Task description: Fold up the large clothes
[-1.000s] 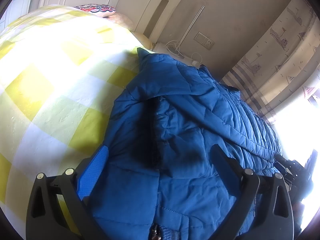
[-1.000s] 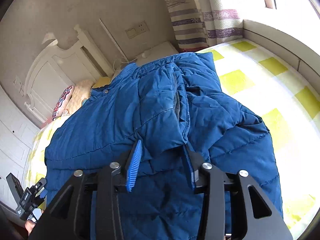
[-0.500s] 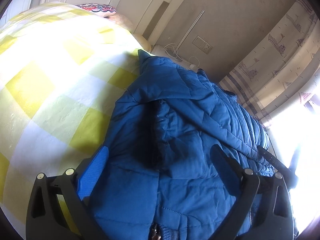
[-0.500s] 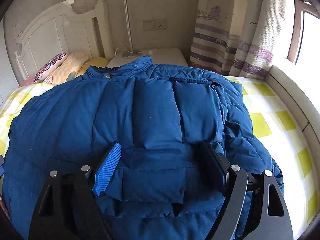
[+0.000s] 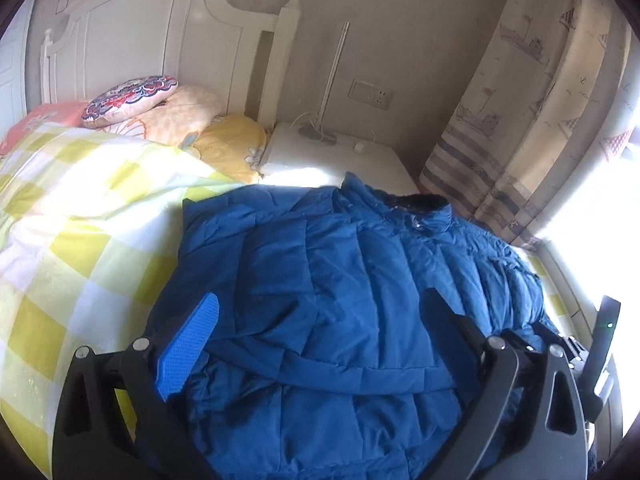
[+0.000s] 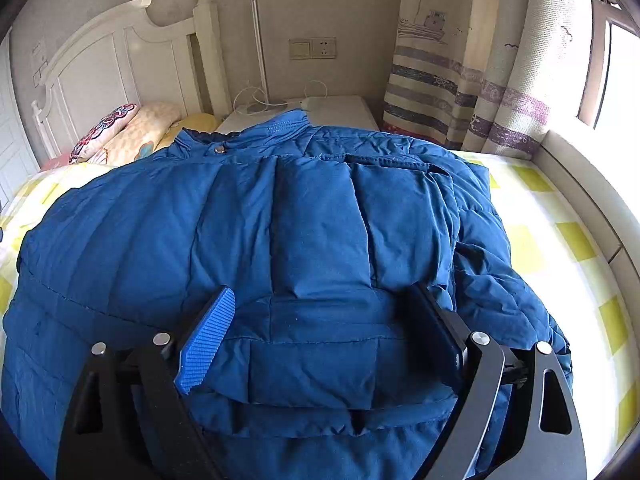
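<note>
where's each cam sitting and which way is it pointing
Left wrist: on the left gripper, angled down over the blue jacket toward the headboard; its open fingers show, the right gripper at the edge.
Right wrist: on the right gripper, looking down across the jacket toward the curtain; its fingers show, jaws just opened, nothing pinched.
Shared: jacket, headboard, pillows, wall socket.

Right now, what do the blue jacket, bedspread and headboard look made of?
Blue jacket: quilted synthetic shell, probably nylon or polyester, slight sheen, puffy stitched panels. Bedspread: matte woven fabric, likely cotton, yellow-white checks, soft creases. Headboard: white painted wood, apparently; panelled, turned post.
</note>
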The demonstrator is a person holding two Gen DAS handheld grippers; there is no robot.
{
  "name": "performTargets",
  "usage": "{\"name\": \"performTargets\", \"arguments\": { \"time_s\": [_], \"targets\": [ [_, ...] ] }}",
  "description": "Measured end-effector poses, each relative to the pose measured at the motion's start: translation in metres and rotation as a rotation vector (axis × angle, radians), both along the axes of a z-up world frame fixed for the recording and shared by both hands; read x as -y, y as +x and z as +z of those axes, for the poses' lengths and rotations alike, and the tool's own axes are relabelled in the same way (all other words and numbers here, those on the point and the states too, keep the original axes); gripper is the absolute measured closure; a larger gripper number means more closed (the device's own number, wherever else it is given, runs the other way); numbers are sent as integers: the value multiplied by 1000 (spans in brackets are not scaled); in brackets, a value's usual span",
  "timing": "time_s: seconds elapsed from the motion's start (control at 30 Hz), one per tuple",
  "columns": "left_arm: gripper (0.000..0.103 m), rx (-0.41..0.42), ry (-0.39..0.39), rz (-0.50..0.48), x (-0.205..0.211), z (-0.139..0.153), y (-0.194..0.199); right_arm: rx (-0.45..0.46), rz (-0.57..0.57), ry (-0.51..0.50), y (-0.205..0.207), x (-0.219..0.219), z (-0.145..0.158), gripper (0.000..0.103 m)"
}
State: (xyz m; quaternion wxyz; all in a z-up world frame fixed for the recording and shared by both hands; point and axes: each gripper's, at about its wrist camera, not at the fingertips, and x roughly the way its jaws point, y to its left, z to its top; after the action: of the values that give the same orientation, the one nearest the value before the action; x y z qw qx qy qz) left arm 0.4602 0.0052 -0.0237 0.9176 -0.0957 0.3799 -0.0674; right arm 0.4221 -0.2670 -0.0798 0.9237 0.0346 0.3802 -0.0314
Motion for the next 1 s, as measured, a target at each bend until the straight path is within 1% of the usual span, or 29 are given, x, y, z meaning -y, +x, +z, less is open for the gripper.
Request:
{"name": "performTargets", "arguments": {
  "time_s": [0.03,0.07,0.1,0.13,0.17,0.2,0.27,0.3,0.33,0.37,0.4,0.43,0.47,0.53,0.57,0.6,0.63,0.7,0.73,0.77,0.8,0.83,0.87,0.9,0.93,1.0],
  "targets": [
    [3,-69,23,25,1,-23,8,1,2,3,0,0,0,18],
    [3,-90,38,26,1,-43,8,3,6,7,0,-1,0,17],
    [3,-33,83,19,5,-48,0,2,7,9,0,-1,0,17],
    [3,-33,120,17,11,-47,-2,1,8,12,0,0,0,17],
    [3,-50,136,14,12,-42,-2,0,8,16,0,0,0,17],
    [3,-55,105,0,9,-34,-1,0,8,18,1,0,0,17],
    [3,-8,-7,-3,-2,-11,2,1,9,21,0,1,0,17],
    [3,23,-23,15,-5,1,7,2,9,24,1,1,0,17],
    [3,47,-8,38,-6,11,16,1,9,22,1,0,0,17],
    [3,54,19,63,-7,18,29,0,8,19,0,1,0,17],
    [3,40,36,77,-9,19,44,0,8,19,1,1,0,17],
    [3,-1,45,83,-10,14,61,0,9,20,0,1,-1,17],
    [3,-61,58,89,-11,5,81,1,9,21,0,1,-1,17],
    [3,-179,76,98,-15,-25,110,1,10,22,0,1,-1,17],
    [3,-209,83,95,-17,-40,117,2,11,24,0,1,-1,17],
    [2,-198,100,85,-16,-48,118,4,13,26,0,1,0,17],
    [2,-178,122,81,-13,-49,116,4,12,28,0,1,-1,17],
    [3,-175,147,86,-10,-44,111,6,12,36,0,1,-1,17],
    [3,-155,157,108,-11,-37,105,7,12,41,0,1,-1,17],
    [5,-109,161,138,-11,-26,93,9,13,45,-1,2,-1,17],
    [4,-45,144,148,-11,-12,77,11,13,48,-1,1,-1,17],
    [3,16,123,129,-8,1,59,12,14,52,-1,2,-1,17],
    [3,64,115,88,-2,10,43,12,14,52,-1,2,-1,17],
    [3,96,134,41,8,15,28,13,14,56,-1,2,-1,17],
    [3,113,172,-3,21,16,18,13,14,58,-1,3,-1,17],
    [3,114,263,-68,44,3,6,14,14,57,-1,3,0,17]
  ]
}}
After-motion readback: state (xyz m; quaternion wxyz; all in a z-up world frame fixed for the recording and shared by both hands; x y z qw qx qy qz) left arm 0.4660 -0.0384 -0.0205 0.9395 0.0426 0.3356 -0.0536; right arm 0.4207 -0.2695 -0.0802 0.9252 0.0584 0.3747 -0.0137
